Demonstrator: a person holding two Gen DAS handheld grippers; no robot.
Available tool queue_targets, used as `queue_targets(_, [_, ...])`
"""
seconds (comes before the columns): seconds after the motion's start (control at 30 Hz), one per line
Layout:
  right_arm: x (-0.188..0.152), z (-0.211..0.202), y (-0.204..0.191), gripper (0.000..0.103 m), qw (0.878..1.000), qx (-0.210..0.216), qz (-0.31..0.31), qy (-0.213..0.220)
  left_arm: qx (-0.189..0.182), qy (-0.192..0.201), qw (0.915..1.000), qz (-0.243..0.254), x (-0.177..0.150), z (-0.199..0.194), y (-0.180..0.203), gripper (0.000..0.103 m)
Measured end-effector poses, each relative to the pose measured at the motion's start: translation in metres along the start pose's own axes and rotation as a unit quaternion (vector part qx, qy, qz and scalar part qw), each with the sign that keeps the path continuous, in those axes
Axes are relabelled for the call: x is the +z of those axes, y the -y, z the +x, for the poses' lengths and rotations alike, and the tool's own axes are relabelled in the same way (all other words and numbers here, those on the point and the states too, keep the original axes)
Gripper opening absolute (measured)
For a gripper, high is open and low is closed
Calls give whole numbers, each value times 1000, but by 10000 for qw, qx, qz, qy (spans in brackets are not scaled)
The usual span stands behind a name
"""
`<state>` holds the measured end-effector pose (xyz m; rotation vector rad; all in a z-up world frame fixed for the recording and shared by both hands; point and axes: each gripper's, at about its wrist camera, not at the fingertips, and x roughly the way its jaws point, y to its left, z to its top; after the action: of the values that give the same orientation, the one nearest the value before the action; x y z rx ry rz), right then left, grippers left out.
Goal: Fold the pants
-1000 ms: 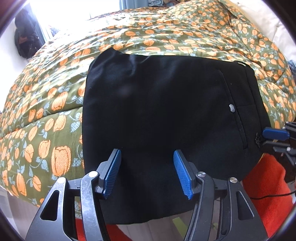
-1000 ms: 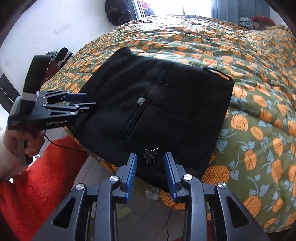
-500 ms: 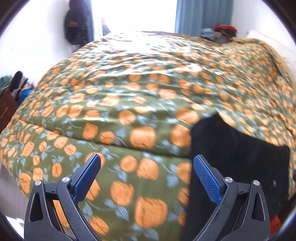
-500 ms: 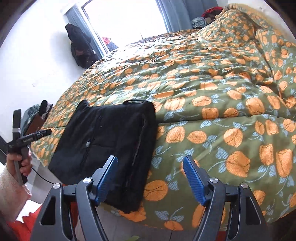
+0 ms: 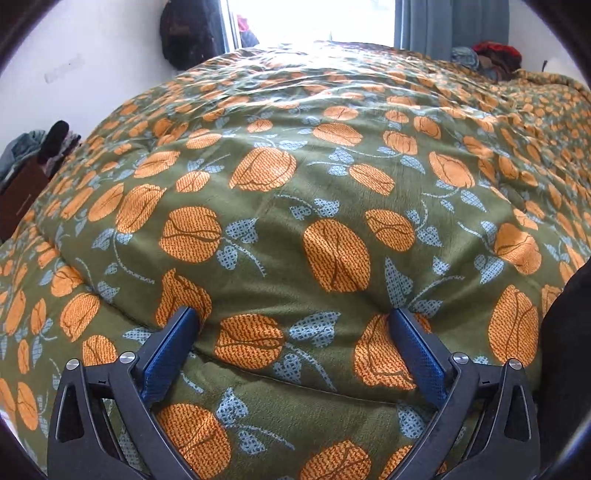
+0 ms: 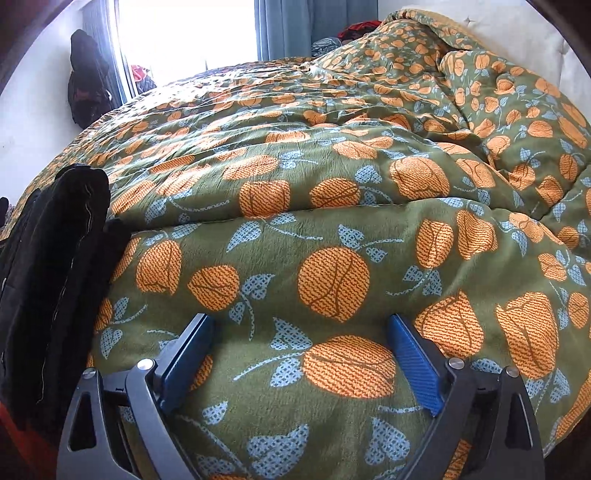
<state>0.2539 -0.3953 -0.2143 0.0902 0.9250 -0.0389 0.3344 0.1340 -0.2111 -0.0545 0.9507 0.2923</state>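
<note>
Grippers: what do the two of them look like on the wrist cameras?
Both match: the left gripper and right gripper have black plastic frames with triangular cut-outs, silver round bolt heads, and flat blue ribbed pads on the fingers. No cables, markings or sleeves show.

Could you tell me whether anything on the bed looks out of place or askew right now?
Nothing stands out. The folded black pants lie in a tidy stack at the near edge of the floral quilt. The quilt is only rumpled at the far right.

Home bedroom: quilted bed (image 5: 295, 206), curtains (image 6: 288, 26).
</note>
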Motion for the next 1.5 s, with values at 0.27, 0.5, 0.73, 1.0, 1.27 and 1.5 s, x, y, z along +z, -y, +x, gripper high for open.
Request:
queue_targets(0.27, [-2, 4, -4, 102, 9999, -36, -92, 62, 8, 2, 10000, 7, 2, 2, 0, 102])
queue_targets(0.5, [-1, 5, -7, 103, 9999, -93, -138, 30, 9, 2, 10000, 9, 2, 1, 0, 102])
queue_targets(0.73, [0, 5, -6, 103, 9998, -76, -187, -36, 8, 1, 10000, 9, 2, 1, 0, 102])
queue_targets(1.0, [0, 4, -6, 103, 9998, -48, -181, -60, 8, 1, 10000, 9, 2, 1, -1, 102])
queue_targets(1.27, [0, 4, -6, 103, 9997, -23, -216, -93, 7, 0, 10000, 9, 2, 1, -1, 102])
queue_targets(1.5, [-1, 4, -6, 103, 9998, -28, -207, -65, 7, 0, 10000, 10, 2, 1, 0, 102])
